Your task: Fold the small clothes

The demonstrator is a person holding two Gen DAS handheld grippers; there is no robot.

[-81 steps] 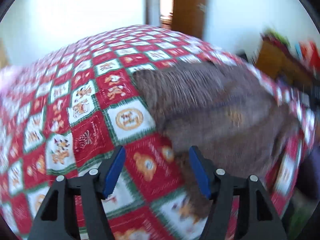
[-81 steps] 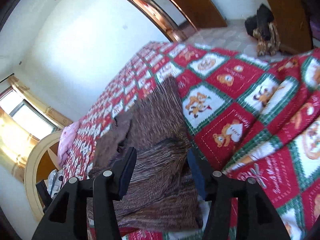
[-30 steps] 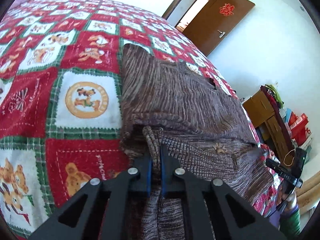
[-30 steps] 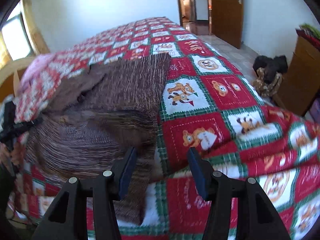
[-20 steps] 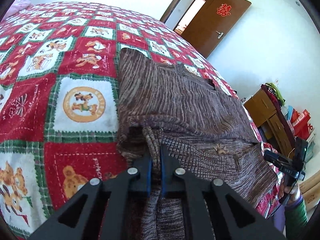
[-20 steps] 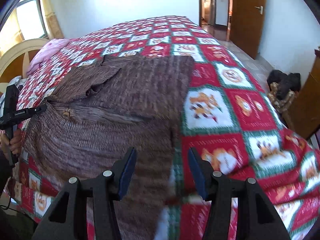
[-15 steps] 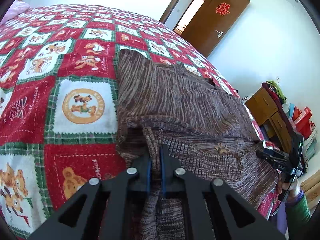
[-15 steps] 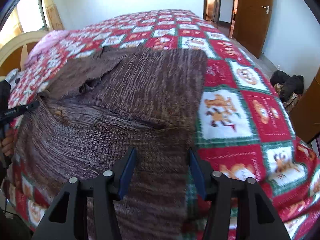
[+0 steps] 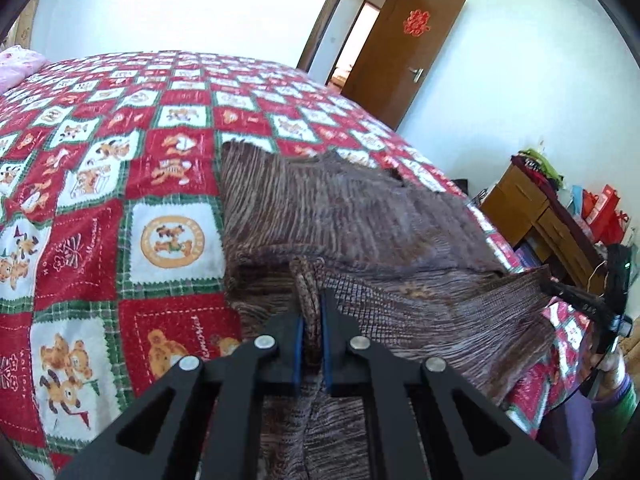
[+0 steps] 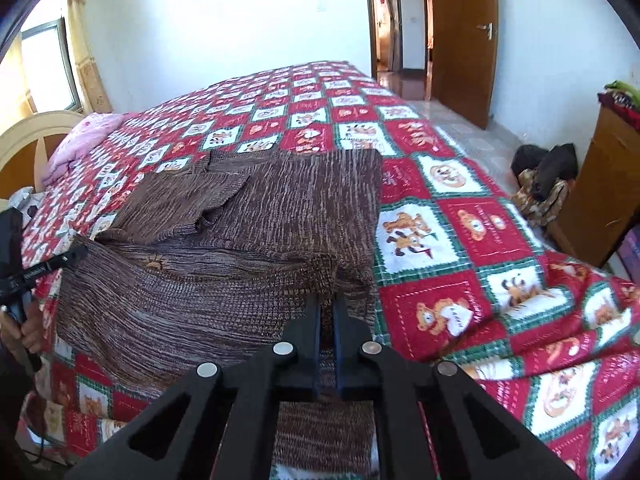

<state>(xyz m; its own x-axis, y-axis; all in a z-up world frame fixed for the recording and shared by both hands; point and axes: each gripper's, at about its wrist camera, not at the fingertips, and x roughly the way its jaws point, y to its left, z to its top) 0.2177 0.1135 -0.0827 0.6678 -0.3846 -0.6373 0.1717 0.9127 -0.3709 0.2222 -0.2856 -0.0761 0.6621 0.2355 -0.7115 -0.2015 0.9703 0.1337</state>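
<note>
- Between the left gripper's [image 9: 310,330] fingers [image 9: 297,344], a bunched corner of the brown sweater [image 9: 344,216] is clamped tight.
- Between the right gripper's [image 10: 327,330] fingers [image 10: 314,344], which have just been closing, the sweater's other near corner is pinched.
- The near edge is lifted off the bed [image 10: 460,216] and stretched between both grippers; the rest of the sweater lies flat on the red checked bedspread [image 9: 100,184], one sleeve folded across its body.
- Beyond the bed, a wooden door [image 10: 464,36] is seen standing open, and a cabinet [image 9: 532,216] is seen at the right.
</note>
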